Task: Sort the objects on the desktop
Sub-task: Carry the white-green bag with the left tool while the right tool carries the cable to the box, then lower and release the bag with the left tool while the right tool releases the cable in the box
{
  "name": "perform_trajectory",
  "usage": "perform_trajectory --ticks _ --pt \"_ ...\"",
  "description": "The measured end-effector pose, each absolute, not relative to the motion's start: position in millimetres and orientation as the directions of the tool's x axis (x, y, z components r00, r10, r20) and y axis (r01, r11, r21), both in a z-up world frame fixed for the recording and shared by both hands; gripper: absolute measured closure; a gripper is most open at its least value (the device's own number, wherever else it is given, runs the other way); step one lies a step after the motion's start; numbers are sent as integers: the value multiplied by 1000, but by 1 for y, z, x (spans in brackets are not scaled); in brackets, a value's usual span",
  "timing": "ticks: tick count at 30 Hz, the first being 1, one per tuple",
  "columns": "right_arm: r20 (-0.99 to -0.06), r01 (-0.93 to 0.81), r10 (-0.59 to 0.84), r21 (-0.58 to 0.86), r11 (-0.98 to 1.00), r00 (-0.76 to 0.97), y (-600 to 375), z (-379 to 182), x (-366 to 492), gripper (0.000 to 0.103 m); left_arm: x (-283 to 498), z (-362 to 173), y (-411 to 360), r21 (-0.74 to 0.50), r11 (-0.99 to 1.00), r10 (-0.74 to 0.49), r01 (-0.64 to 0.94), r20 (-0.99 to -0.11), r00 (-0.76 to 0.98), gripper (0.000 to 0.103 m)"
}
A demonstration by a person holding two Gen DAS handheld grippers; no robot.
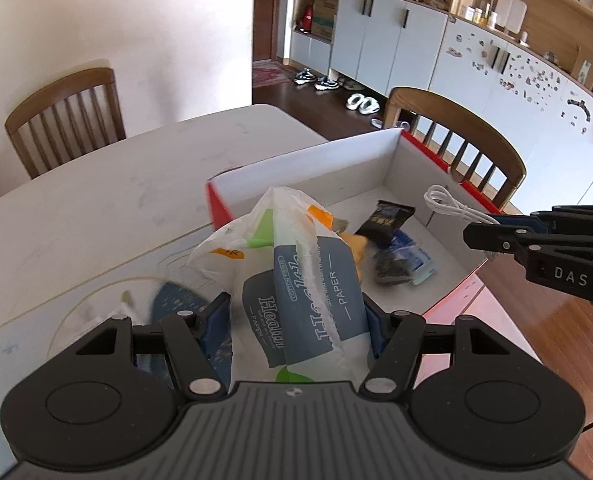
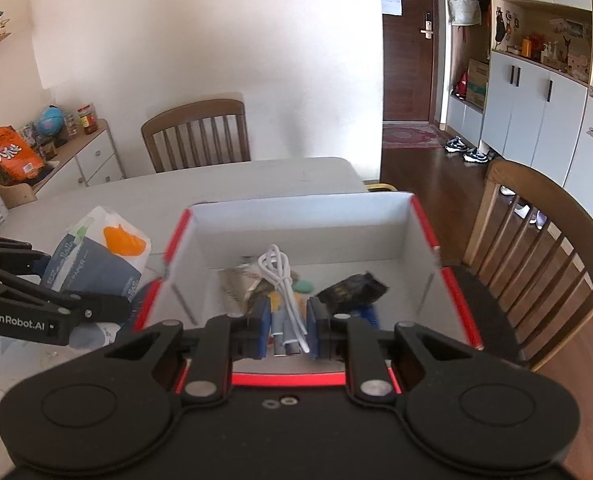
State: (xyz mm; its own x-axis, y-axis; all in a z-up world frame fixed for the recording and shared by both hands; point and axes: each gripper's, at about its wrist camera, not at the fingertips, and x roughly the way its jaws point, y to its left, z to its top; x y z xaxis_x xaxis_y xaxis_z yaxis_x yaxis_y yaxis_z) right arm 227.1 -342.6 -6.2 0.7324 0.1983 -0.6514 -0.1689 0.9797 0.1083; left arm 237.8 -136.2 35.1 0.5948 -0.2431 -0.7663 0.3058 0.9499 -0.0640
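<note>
Beside the red-edged box (image 2: 424,220) on the tabletop (image 1: 96,200), the left hand-held gripper (image 1: 296,320) pinches a tissue pack (image 1: 296,292). Over the box, the right hand-held gripper (image 2: 286,328) clamps a coiled white cable (image 2: 282,280).

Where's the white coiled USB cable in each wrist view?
Left wrist: white coiled USB cable at right of centre, hanging from the tip of the right claw, over the red-edged white cardboard box.
Right wrist: bottom centre, pinched between the right claw's blue pads, coil rising in front of the box interior.
Shared landmark: the black snack packet lying inside the box.
</note>
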Motion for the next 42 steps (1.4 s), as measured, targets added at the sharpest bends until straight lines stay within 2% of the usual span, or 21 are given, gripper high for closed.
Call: perform_trajectory --ticks 9,10,18,22,31,42 --pt "-662 -161 186 99 982 727 -375 -13 248 85 266 29 -177 -41 942 -235 333 -788 569 38" --pt "-662 -162 185 96 982 726 -377 -14 250 91 271 27 -181 -40 941 -234 335 -794 561 38" --pt "-696 -171 184 89 981 694 -389 -30 279 100 295 4 -204 5 935 -190 354 -836 515 38" --pt "-698 -148 171 94 985 695 -399 -33 294 100 310 -11 -207 41 936 -144 349 -860 489 38" --pt "-721 -152 187 114 982 667 -404 -45 302 100 329 -38 -210 9 937 -136 348 -911 390 38" --pt "-740 -170 208 127 977 640 -406 -53 299 98 327 -47 -218 15 931 -125 364 -925 358 38"
